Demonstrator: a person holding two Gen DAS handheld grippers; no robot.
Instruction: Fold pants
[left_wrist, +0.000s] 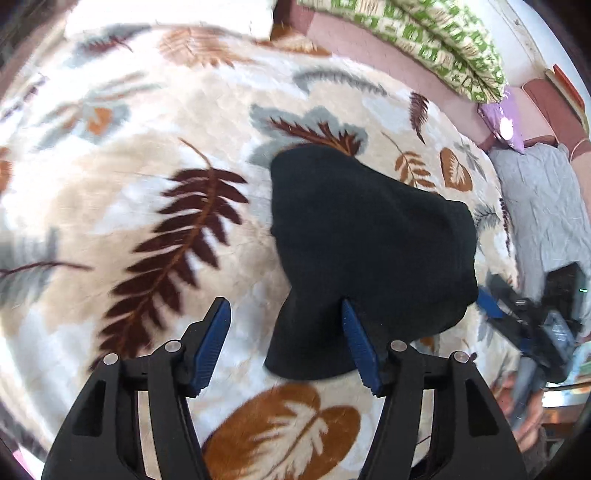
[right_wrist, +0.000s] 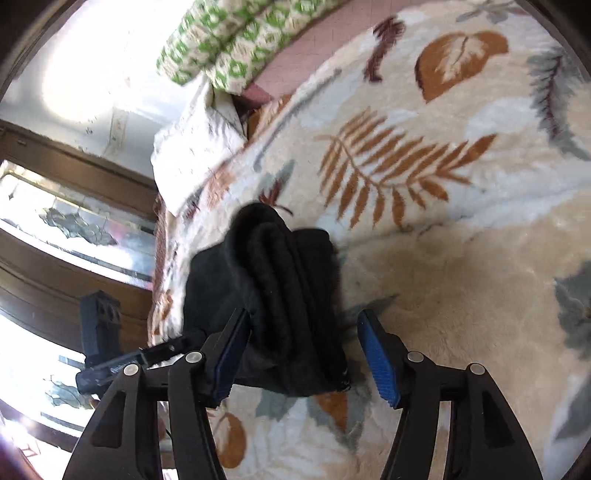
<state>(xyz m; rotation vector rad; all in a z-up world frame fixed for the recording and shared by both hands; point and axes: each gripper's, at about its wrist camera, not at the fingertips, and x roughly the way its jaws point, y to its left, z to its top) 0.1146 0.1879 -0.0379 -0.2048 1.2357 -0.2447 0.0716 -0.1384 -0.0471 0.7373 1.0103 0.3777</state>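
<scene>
The black pants (left_wrist: 369, 240) lie folded into a compact bundle on the leaf-patterned blanket (left_wrist: 147, 155). My left gripper (left_wrist: 286, 325) is open above the bundle's near left corner; its right finger overlaps the cloth without gripping it. In the right wrist view the pants (right_wrist: 273, 295) show stacked folded layers. My right gripper (right_wrist: 303, 343) is open with the bundle's near end between its fingers, not pinched. The right gripper also shows in the left wrist view (left_wrist: 517, 314) beside the bundle's right edge.
A green-and-white patterned pillow (left_wrist: 443, 48) lies at the back of the bed, with a white pillow (right_wrist: 192, 147) beside it. A person in grey clothing (left_wrist: 543, 214) stands at the right. A wooden window frame (right_wrist: 55, 221) is past the bed's edge.
</scene>
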